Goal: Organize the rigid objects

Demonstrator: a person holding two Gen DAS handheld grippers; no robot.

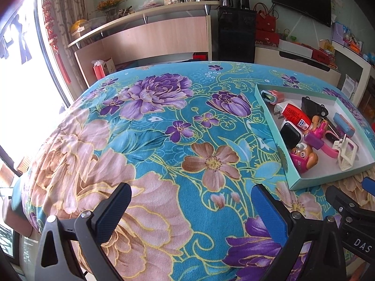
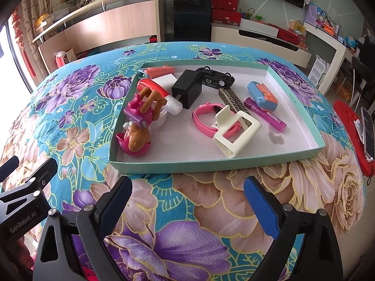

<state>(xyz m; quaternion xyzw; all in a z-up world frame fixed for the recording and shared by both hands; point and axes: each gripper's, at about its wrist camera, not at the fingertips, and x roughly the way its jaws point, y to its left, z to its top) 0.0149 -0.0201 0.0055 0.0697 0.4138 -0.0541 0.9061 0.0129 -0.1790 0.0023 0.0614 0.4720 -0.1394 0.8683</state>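
A shallow teal box (image 2: 211,162) with a white floor lies on the floral cloth and holds several rigid objects: a white hair claw clip (image 2: 236,132), a pink watch band (image 2: 204,119), a black charger (image 2: 187,87), a black toy car (image 2: 216,77), a pink dog toy (image 2: 137,138), a blue and orange case (image 2: 262,94) and a purple lighter (image 2: 264,114). The box also shows at the right in the left wrist view (image 1: 276,140). My right gripper (image 2: 187,205) is open and empty just in front of the box. My left gripper (image 1: 191,207) is open and empty over bare cloth, left of the box.
A red mat (image 2: 349,131) with a phone (image 2: 368,131) on it lies at the table's right edge. The floral cloth (image 1: 164,121) covers the round table. Shelves, a black cabinet (image 1: 235,35) and a wall TV stand behind it.
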